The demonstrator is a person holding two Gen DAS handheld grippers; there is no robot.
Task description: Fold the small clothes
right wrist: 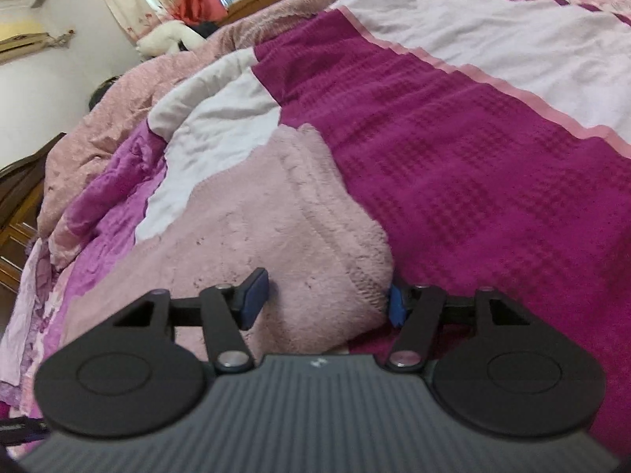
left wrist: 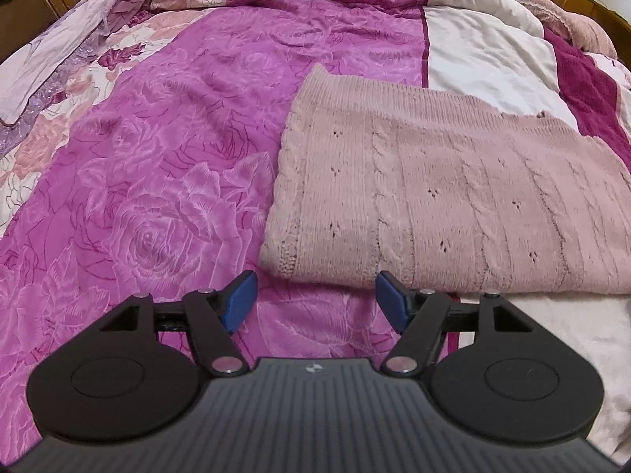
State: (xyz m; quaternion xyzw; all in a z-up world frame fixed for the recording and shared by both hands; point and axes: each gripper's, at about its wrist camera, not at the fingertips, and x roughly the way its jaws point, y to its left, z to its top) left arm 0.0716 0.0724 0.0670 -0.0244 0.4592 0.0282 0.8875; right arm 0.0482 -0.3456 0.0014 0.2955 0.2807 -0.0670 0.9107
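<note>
Left gripper point(left wrist: 313, 299) fingers spread wide, empty, just short of the folded pink sweater's point(left wrist: 445, 201) near edge. Right gripper point(right wrist: 329, 297) fingers also wide, straddling the sweater's point(right wrist: 276, 228) corner without clamping it. Sweater lies flat on the bed's magenta rose-print quilt point(left wrist: 169, 181); rumpled bedding point(right wrist: 130, 90) beyond.

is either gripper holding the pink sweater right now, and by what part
Neither. The left gripper is open just short of the pink sweater; the right gripper is open, straddling its corner without clamping.
</note>
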